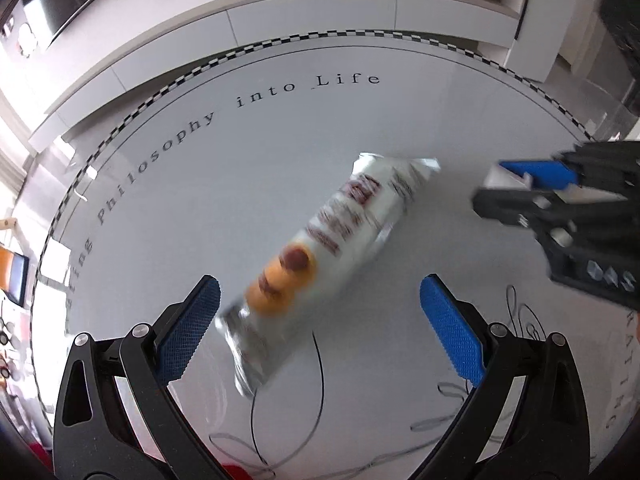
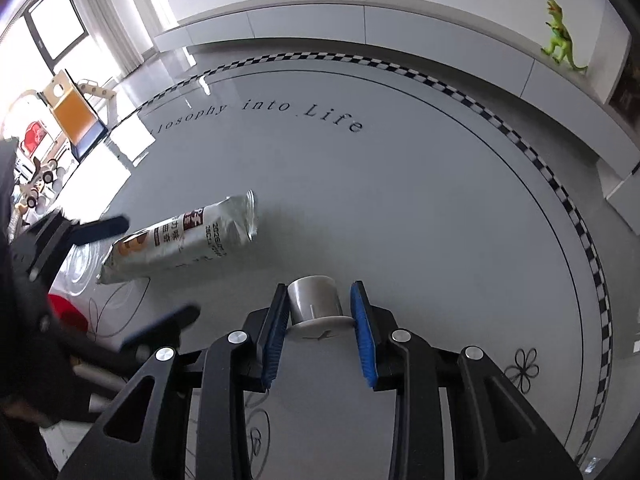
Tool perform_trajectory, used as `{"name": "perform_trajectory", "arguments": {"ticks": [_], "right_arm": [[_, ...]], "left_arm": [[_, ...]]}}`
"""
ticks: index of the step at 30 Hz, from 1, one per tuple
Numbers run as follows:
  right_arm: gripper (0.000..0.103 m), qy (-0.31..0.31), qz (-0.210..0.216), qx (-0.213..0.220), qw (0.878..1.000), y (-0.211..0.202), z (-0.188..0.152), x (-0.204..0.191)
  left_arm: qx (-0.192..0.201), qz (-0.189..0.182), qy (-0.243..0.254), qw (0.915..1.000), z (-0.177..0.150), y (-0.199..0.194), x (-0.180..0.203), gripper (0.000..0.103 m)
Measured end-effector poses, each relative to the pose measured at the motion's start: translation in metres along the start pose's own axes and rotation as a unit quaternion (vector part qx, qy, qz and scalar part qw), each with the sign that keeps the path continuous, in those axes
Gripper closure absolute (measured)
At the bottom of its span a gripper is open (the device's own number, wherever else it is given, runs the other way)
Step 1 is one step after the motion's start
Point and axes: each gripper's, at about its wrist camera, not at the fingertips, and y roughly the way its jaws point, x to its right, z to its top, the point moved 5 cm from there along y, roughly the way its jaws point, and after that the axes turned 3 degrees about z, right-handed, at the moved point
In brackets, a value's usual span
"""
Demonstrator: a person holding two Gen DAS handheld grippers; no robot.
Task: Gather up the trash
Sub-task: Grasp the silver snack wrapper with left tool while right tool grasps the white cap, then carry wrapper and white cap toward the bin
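Observation:
A long silver-white biscuit wrapper (image 1: 320, 256) lies slantwise on the grey glass table (image 1: 280, 140), its near end between the wide-open fingers of my left gripper (image 1: 320, 296); I cannot tell whether they touch it. It also shows in the right wrist view (image 2: 180, 236). My right gripper (image 2: 320, 304) is shut on a small white paper cup (image 2: 314, 300), held upside down above the table. In the left wrist view the right gripper (image 1: 508, 184) is at the right with the cup (image 1: 498, 176) between its pads. In the right wrist view the left gripper (image 2: 152, 268) is blurred at the left.
A low white cabinet (image 1: 312, 20) runs behind the table with a green toy dinosaur (image 2: 562, 38) on it. A red object (image 2: 66, 312) shows below the table's left edge. Toys and an orange box (image 2: 74, 108) stand at the far left.

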Motion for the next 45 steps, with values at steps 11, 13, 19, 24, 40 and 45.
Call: {"name": "perform_trajectory", "arguments": {"ticks": [11, 13, 19, 24, 40, 45], "right_arm": [[0.070, 0.013, 0.016, 0.011, 1.000, -0.022, -0.015, 0.020], [0.070, 0.017, 0.019, 0.011, 1.000, -0.028, -0.022, 0.025], [0.070, 0.032, 0.033, 0.021, 0.999, -0.060, -0.049, 0.030], [0.070, 0.046, 0.041, 0.030, 0.998, -0.091, -0.073, 0.038], [0.070, 0.106, 0.046, 0.076, 0.990, -0.194, -0.163, 0.070], [0.070, 0.127, 0.041, 0.099, 0.986, -0.229, -0.196, 0.086]], "left_arm": [[-0.007, 0.002, -0.008, 0.9999, 0.009, -0.002, 0.014, 0.058], [-0.010, -0.016, -0.035, 0.9992, 0.002, -0.009, 0.013, 0.060], [-0.014, -0.064, -0.086, 0.9942, -0.028, -0.032, 0.017, 0.066], [-0.006, -0.071, -0.088, 0.9936, -0.055, -0.057, 0.032, 0.068], [0.027, -0.131, -0.076, 0.9881, -0.105, -0.145, 0.118, 0.070], [0.043, -0.150, -0.046, 0.9867, -0.108, -0.175, 0.166, 0.070]]}}
